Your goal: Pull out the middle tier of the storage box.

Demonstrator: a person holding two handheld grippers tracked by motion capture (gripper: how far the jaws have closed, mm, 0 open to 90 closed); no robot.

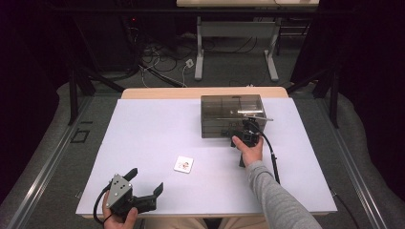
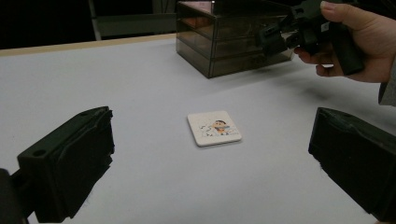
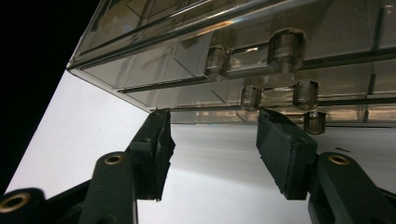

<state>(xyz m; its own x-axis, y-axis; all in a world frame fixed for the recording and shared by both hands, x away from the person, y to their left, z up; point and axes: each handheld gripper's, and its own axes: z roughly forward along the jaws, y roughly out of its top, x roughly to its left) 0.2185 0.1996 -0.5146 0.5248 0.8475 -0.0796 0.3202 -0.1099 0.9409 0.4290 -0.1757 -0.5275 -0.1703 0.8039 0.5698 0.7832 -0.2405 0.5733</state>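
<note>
A smoky see-through drawer box (image 1: 232,114) stands at the back right of the white table (image 1: 143,129). My right gripper (image 1: 240,135) is held low against the box's front, its jaws apart. In the right gripper view its jaws (image 3: 215,140) reach the bottom edge of the box (image 3: 187,51), with the lowest drawer's handle (image 3: 315,122) just past the right fingertip; no pad presses on anything. A small white picture card (image 1: 183,163) lies flat mid-table. My left gripper (image 1: 145,180) is open near the front left, and the card (image 2: 214,128) lies ahead of its jaws.
The table's front edge (image 1: 205,213) runs just under the left hand. Beyond the back edge are a dark floor with cables (image 1: 162,62) and another table's legs (image 1: 199,52). The right gripper's cable (image 1: 273,157) trails across the table beside the sleeve.
</note>
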